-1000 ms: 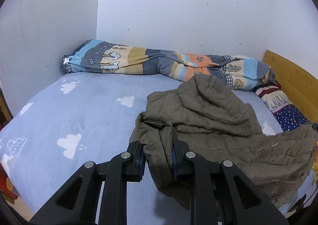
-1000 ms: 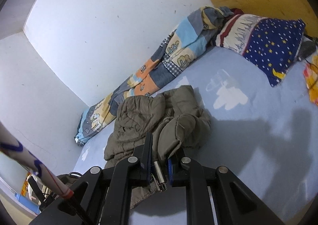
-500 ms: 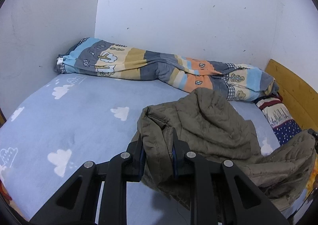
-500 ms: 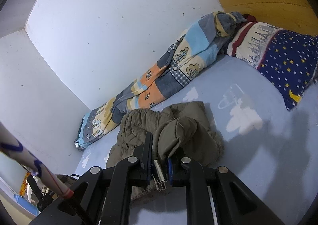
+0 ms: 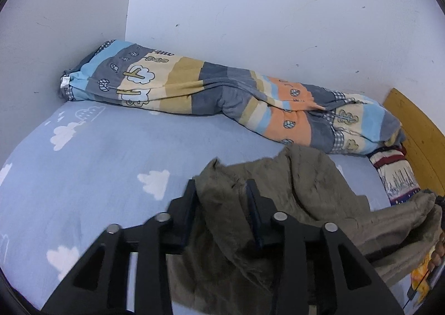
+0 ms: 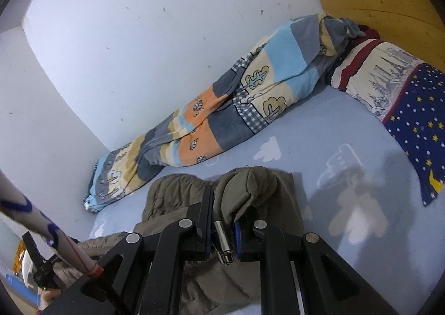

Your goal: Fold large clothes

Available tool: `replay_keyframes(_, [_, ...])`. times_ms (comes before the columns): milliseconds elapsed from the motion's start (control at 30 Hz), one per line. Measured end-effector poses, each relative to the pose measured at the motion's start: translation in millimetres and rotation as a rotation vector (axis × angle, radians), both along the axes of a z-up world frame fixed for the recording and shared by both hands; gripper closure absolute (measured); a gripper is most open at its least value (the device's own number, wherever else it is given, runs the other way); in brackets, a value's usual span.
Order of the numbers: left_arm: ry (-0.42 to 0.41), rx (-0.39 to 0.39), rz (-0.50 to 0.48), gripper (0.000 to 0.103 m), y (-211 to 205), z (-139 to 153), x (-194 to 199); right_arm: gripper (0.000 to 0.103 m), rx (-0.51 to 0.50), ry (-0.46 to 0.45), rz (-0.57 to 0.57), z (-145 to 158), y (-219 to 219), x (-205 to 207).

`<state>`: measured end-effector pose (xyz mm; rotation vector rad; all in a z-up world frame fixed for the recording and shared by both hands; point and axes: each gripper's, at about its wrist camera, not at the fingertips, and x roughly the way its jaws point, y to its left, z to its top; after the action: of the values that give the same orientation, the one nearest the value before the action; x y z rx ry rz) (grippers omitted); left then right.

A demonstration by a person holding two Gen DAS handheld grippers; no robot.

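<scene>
Both wrist cameras are looking down along their fingers, close over the bed (image 5: 91, 153), sharing the jacket (image 5: 303, 184) (image 6: 250, 184) and quilt (image 5: 222, 92) (image 6: 222, 114).

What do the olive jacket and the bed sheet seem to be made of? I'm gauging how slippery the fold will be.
Jacket: looks like thin matte woven shell over light padding, judging by its quilted stitch lines and soft puffy creases.
Bed sheet: probably matte cotton-like fabric, printed with white clouds, no sheen.
</scene>
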<state>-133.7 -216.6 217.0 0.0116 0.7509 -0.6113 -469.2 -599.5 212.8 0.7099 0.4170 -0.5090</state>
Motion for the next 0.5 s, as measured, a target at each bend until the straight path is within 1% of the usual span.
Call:
replay_keyframes(67, [-0.031,0.018,0.011,0.057,-8,-1,14,0.091,0.013,0.012,-0.01,-7,-11,15])
replay_keyframes(133, [-0.046,0.044,0.001,0.055,-17,-3,28,0.091,0.033,0.024,-0.02,-16,-23,29])
replay_keyframes(200, [-0.03,0.066,0.01,0.051,-23,-7,44,0.091,0.039,0.037,-0.043,-24,-32,40])
replay_keyframes(300, [-0.016,0.06,0.039,0.048,-20,-10,59,0.091,0.038,0.074,-0.058,-38,-43,59])
replay_keyframes(333, [-0.013,0.058,0.05,0.045,-18,-11,64,0.091,0.04,0.09,-0.067,-45,-49,66])
replay_keyframes(433, [-0.005,0.058,0.074,0.044,-13,-16,73,0.091,0.059,0.109,-0.093,-57,-62,77])
replay_keyframes(500, [-0.001,0.057,0.07,0.044,-13,-20,74,0.09,0.083,0.123,-0.116,-69,-74,83])
